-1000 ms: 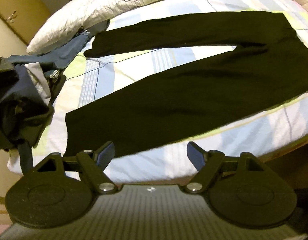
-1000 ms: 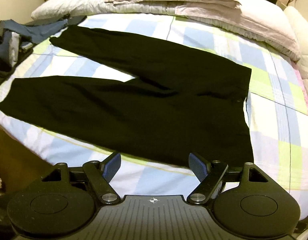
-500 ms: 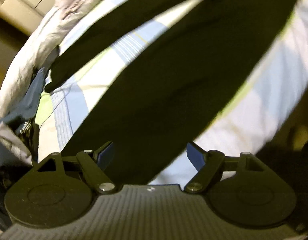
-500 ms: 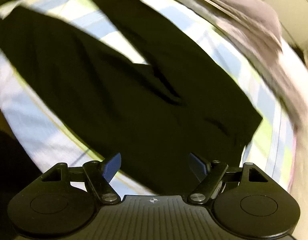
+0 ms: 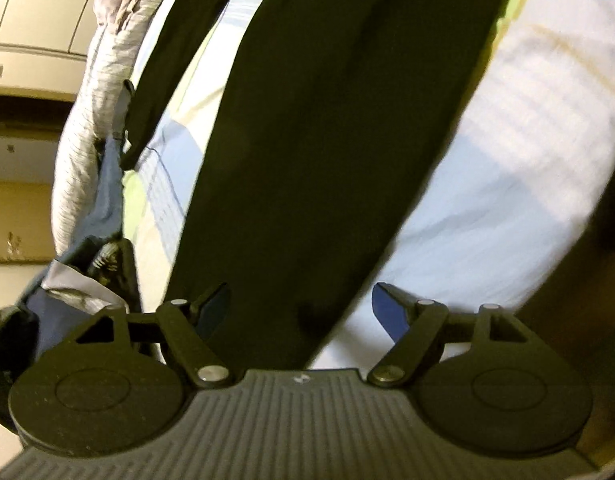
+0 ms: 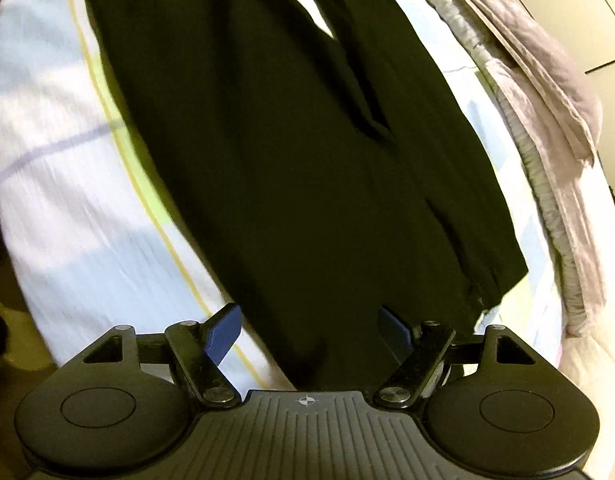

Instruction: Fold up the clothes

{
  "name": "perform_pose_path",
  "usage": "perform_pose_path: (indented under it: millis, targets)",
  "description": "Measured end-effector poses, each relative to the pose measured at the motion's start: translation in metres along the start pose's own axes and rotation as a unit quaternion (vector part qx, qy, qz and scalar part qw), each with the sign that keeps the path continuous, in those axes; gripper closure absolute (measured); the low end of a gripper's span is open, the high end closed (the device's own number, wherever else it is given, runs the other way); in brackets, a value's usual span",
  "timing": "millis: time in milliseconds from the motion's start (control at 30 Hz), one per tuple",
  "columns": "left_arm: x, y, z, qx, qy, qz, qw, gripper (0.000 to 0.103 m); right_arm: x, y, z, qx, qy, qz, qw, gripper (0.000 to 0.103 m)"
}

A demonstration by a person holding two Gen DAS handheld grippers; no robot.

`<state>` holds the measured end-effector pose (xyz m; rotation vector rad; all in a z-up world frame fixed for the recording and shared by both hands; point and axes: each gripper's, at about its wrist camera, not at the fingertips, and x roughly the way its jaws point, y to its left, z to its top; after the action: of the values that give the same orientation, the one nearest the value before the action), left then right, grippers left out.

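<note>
Two grippers hung close above one pair of black trousers (image 5: 331, 152) spread flat on a checked bedsheet (image 5: 519, 168); neither held any cloth.

From the left wrist view, going left to right: a heap of dark blue and grey clothes (image 5: 79, 280) lay off to the left of the tool, beyond its left finger; a pale quilted blanket (image 5: 91, 92) ran up the far left edge of the bed; the farther trouser leg stretched ahead and to the left as a narrow dark strip; the nearer trouser leg filled the middle and its hem end lay directly in front of the left gripper (image 5: 301, 308), between the blue pads (image 5: 389, 316); those pads stood wide apart, with the left one over black cloth and the right one over bare sheet; whether either touched the fabric could not be told.

From the right wrist view, left to right: striped sheet (image 6: 67, 184) lay ahead on the left; the trousers (image 6: 299, 152) covered the centre, their waist end reaching in between the fingers of the right gripper (image 6: 309, 330); its jaws were spread wide, the left pad (image 6: 223, 334) over sheet at the trousers' edge, the right pad over black cloth; a greyish-pink blanket (image 6: 547, 92) lay along the far right.
</note>
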<state>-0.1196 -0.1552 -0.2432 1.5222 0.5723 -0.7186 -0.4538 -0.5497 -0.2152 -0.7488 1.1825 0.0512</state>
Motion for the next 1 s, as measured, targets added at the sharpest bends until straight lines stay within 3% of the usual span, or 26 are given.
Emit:
perform_pose_path:
  millis: [167, 233, 300, 367, 500, 667, 900, 967, 1000]
  targets:
    - [0.009, 0.005, -0.001, 0.018, -0.004, 0.004, 0.9998, 0.034, 0.008, 0.000, -0.010, 0.005, -0.003, -0.006, 1.000, 0.026]
    - [0.011, 0.006, 0.001, 0.026, -0.008, 0.003, 0.9996, 0.045, 0.007, 0.004, -0.009, -0.002, -0.013, -0.006, 1.000, 0.025]
    - [0.011, 0.009, 0.004, 0.015, -0.007, -0.010, 0.9998, 0.089, 0.006, 0.009, -0.008, -0.008, -0.023, -0.006, 1.000, 0.026]
    - [0.009, 0.012, 0.008, 0.002, -0.007, -0.018, 0.9998, 0.099, 0.005, 0.014, -0.008, -0.016, -0.039, -0.008, 0.999, 0.025]
    - [0.002, 0.034, 0.009, -0.076, -0.002, -0.029, 0.9967, 0.100, 0.002, 0.032, -0.004, -0.040, -0.083, -0.025, 0.995, 0.025]
    - [-0.005, 0.040, 0.012, -0.061, -0.004, -0.027, 0.9978, 0.100, 0.015, 0.036, -0.012, -0.034, -0.102, -0.085, 0.991, 0.026]
    - [-0.002, 0.038, 0.015, -0.037, -0.003, -0.018, 0.9991, 0.099, 0.043, 0.011, -0.047, -0.036, -0.043, -0.165, 0.985, 0.028]
    - [0.002, 0.037, 0.016, -0.035, -0.002, -0.016, 0.9993, 0.099, 0.056, 0.001, -0.057, -0.040, -0.016, -0.185, 0.982, 0.044]
    - [0.003, 0.037, 0.017, -0.036, 0.000, -0.015, 0.9993, 0.099, 0.062, -0.004, -0.060, -0.042, -0.008, -0.194, 0.980, 0.044]
